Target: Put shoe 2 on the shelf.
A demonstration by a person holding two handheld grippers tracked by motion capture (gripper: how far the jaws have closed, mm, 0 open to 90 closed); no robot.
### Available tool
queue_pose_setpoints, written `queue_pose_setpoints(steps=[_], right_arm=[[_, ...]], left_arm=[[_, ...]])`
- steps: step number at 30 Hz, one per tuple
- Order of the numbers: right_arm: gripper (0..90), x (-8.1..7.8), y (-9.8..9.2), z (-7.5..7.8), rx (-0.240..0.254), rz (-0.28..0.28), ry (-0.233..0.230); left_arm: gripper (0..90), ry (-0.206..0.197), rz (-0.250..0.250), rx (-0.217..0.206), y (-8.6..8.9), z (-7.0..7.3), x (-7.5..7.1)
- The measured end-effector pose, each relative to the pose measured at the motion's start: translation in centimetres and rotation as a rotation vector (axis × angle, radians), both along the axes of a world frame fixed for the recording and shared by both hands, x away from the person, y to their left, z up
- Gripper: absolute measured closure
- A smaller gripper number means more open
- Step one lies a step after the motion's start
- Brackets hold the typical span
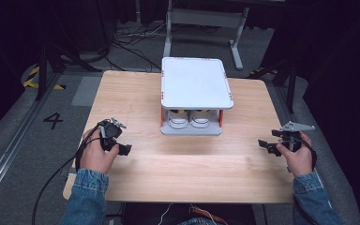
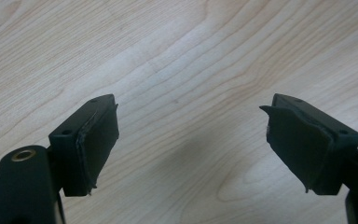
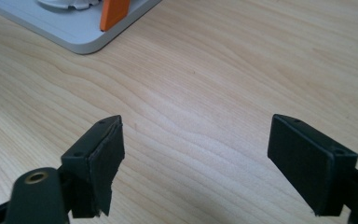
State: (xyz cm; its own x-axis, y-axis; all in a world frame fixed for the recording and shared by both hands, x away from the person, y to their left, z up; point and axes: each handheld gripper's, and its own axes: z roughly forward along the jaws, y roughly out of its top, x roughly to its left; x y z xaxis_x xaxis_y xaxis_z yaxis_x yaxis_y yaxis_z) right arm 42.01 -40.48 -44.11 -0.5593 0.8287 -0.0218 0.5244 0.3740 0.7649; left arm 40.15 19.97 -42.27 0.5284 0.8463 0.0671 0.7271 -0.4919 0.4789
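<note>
A pair of white sneakers (image 1: 189,118) sits side by side on the bottom shelf of a small grey rack with orange posts (image 1: 195,84), in the middle of the light wooden table (image 1: 178,164). The left gripper (image 1: 124,150) and right gripper (image 1: 262,145) hang low over bare wood, well apart from the rack, one on each side. Both have their jaws wide apart with nothing between the fingers (image 2: 98,140). The shoes look put away, so little seems left. The top shelf hides most of each shoe.
</note>
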Motion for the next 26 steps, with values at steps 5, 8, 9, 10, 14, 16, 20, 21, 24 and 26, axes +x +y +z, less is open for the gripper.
queue_pose_setpoints(steps=[5,8,9,10,14,16,20,21,24,26], right_arm=[[15.2,0.4,-0.4,-2.3,0.016,0.005,0.029],[15.2,0.5,-0.3,-2.8,0.016,0.022,0.010],[15.2,0.5,-0.1,-3.2,0.006,0.054,-0.002],[15.2,0.5,-0.1,-3.2,0.006,0.054,-0.002],[15.3,0.8,0.0,-4.0,-0.013,0.072,0.037],[15.3,0.9,0.1,-4.0,-0.013,0.064,0.043],[15.0,1.0,0.3,-4.3,0.005,0.071,0.093],[15.3,1.0,0.4,-4.3,0.010,0.065,0.090],[15.3,1.0,0.3,-4.4,0.023,0.048,0.086],[15.2,0.9,0.2,-4.4,0.020,0.042,0.082]], left_arm=[[17.4,-0.019,0.018,0.007,0.2,-1.1,0.3],[17.4,0.000,0.021,0.019,0.4,-1.8,0.4],[17.4,-0.003,0.025,0.012,0.4,-2.0,0.4],[17.4,-0.010,0.025,0.008,0.4,-2.2,0.5],[17.4,-0.034,0.013,0.000,0.7,-2.7,0.6],[17.3,-0.041,0.015,-0.026,0.8,-2.8,0.5],[17.2,-0.044,0.063,-0.059,0.9,-3.2,0.7],[17.2,-0.045,0.062,-0.065,1.0,-3.2,0.7],[17.2,-0.041,0.051,-0.067,1.0,-3.2,0.7],[17.3,-0.034,0.051,-0.068,1.0,-3.1,0.7]])
